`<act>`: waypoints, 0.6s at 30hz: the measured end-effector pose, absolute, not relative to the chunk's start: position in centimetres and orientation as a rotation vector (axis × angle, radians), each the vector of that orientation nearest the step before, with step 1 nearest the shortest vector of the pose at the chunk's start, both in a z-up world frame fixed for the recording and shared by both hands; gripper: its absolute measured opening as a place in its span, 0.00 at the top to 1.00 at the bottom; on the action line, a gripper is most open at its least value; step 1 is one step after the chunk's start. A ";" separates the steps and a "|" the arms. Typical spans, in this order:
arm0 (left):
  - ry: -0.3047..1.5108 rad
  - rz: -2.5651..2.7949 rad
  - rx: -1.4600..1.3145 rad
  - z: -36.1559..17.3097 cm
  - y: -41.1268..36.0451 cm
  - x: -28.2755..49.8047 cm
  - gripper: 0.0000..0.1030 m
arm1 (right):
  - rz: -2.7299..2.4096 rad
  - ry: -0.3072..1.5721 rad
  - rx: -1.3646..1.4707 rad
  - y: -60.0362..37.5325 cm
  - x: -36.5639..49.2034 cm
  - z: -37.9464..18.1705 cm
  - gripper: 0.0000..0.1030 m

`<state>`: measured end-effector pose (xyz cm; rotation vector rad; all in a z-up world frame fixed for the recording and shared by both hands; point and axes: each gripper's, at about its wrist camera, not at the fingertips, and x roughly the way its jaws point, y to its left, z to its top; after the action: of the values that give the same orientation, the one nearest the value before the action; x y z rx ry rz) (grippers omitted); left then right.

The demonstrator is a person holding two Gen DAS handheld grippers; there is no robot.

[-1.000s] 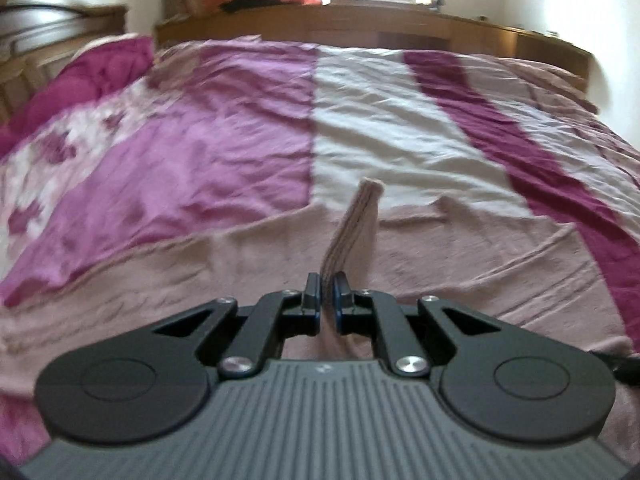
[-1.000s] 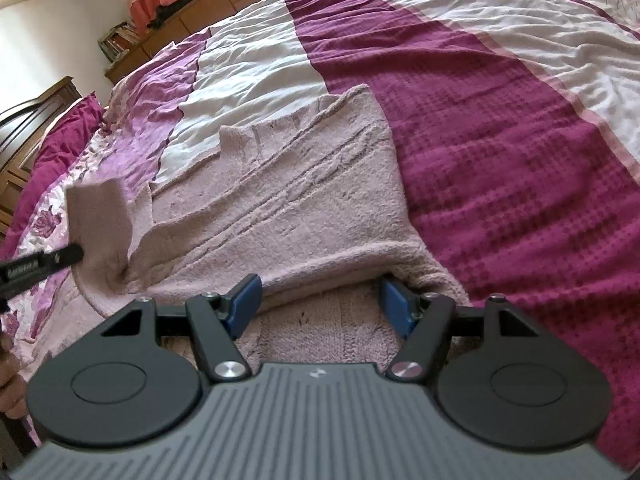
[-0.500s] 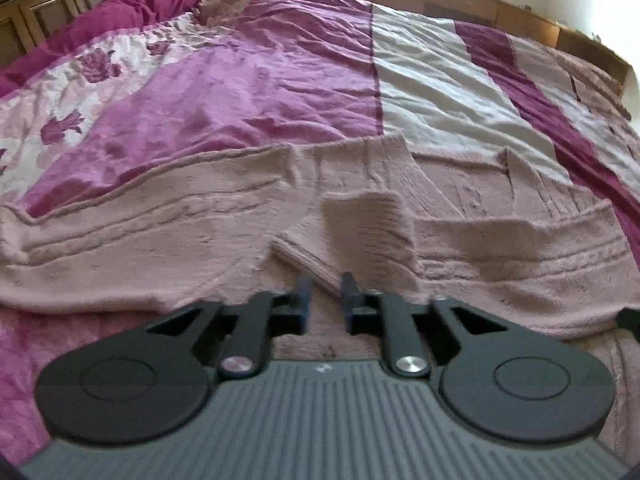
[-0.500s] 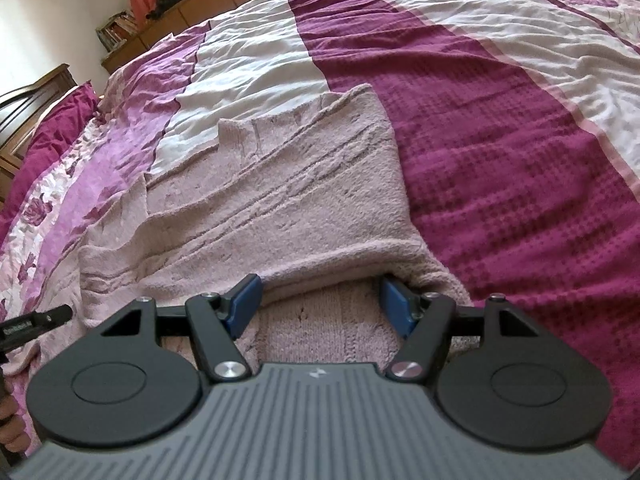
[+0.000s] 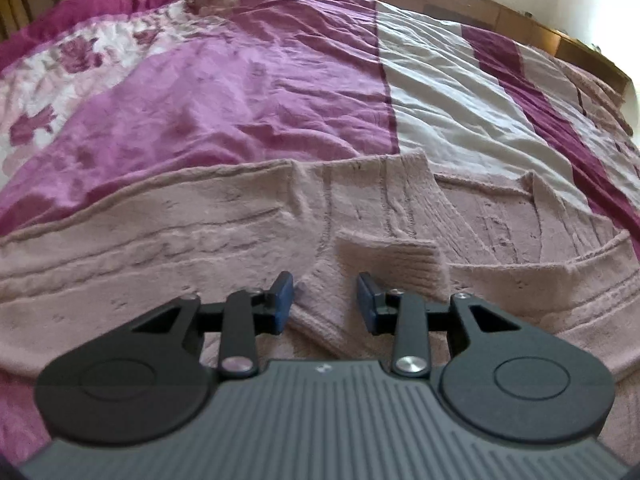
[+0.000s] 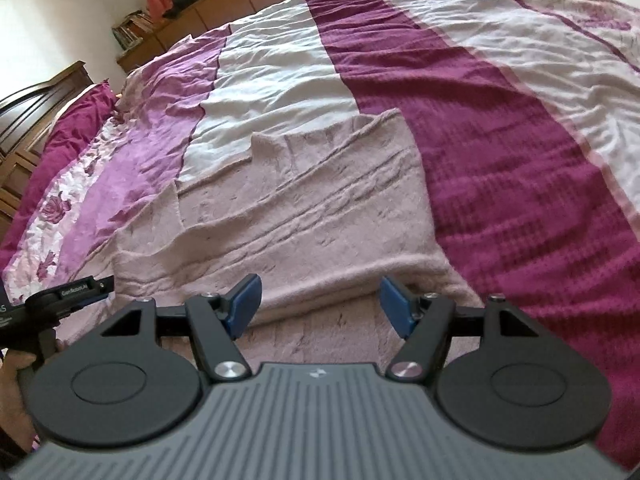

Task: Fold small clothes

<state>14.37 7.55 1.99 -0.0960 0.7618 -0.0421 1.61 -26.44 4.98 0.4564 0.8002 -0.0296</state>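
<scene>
letting go of the sleeve cuff, i keep the left hand-held gripper opening, nothing pinched, and should lift clear without dragging the pink knit sweater on the bed. right hand-held gripper stands wide, empty, above the hem.

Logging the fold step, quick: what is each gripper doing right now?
Left gripper: jaws opening, pink sweater cuff released, nothing gripped.
Right gripper: open, holding nothing.
</scene>
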 end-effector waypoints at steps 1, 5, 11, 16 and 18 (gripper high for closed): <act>0.763 -0.052 -0.085 1.8 7.3 14.5 0.64 | -0.036 0.797 0.456 -26.5 1.9 4.9 0.30; 0.759 -0.113 -0.055 1.6 6.5 14.1 0.71 | -0.048 0.805 0.444 -26.7 2.9 3.9 0.30; 0.714 -0.066 0.004 2.4 6.1 12.7 0.99 | -0.055 0.810 0.399 -26.1 3.5 2.8 0.30; 0.681 0.029 -0.008 3.7 8.0 11.4 0.99 | -0.053 0.811 0.394 -26.0 3.6 2.5 0.30; 0.702 0.010 -0.038 3.8 8.8 11.5 0.99 | -0.055 0.810 0.390 -25.9 3.6 2.4 0.30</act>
<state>11.50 8.77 3.81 -0.0379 0.7024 0.0100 3.58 -25.89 2.35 0.3901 0.8101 -0.0553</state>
